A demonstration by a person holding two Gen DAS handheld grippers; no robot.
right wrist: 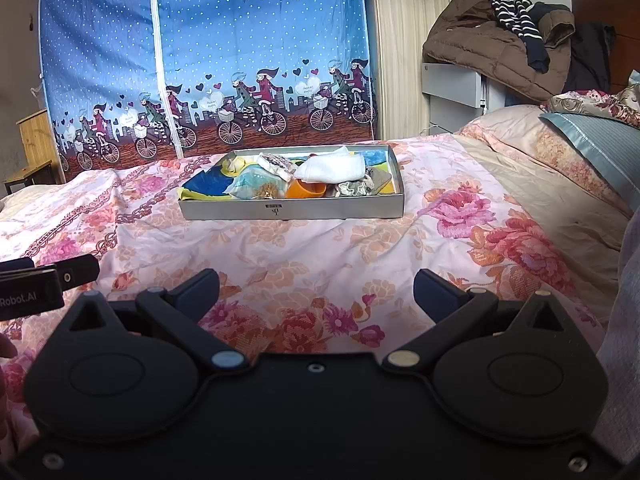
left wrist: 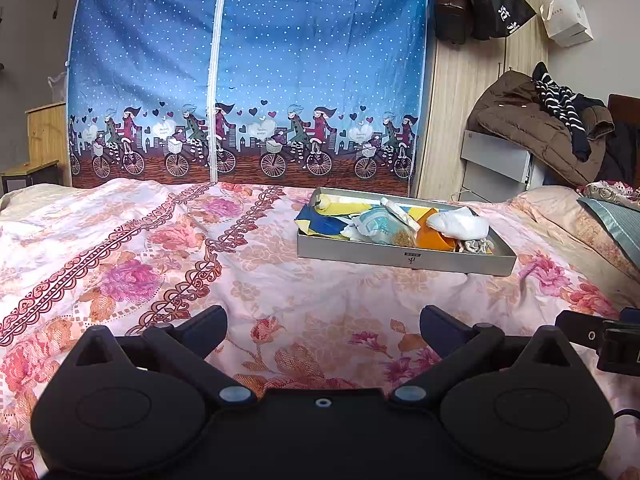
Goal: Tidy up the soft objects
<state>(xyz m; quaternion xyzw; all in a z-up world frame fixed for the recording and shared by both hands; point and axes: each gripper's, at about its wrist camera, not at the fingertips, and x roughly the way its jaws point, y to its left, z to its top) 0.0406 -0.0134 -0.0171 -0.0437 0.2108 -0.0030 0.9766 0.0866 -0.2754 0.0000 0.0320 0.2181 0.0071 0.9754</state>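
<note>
A shallow grey box [left wrist: 404, 257] [right wrist: 292, 212] sits on the floral bedspread, filled with soft items: a white folded cloth [left wrist: 458, 222] [right wrist: 334, 168], blue and yellow fabric [left wrist: 320, 220] [right wrist: 210, 186], an orange piece [left wrist: 434, 236] [right wrist: 306, 189] and a patterned scrunchie [left wrist: 476, 245] [right wrist: 354, 188]. My left gripper [left wrist: 324, 326] is open and empty, low over the bedspread well short of the box. My right gripper [right wrist: 316, 292] is open and empty, also short of the box. Part of the right gripper shows at the right edge of the left wrist view [left wrist: 608, 340].
A blue zip-up fabric wardrobe [left wrist: 248, 72] [right wrist: 208, 48] stands behind the bed. Coats [left wrist: 540, 120] [right wrist: 500, 44] lie piled on a grey unit at the right. Pillows [right wrist: 560, 152] lie at the bed's right end. Bags [left wrist: 480, 0] hang on a wooden cabinet.
</note>
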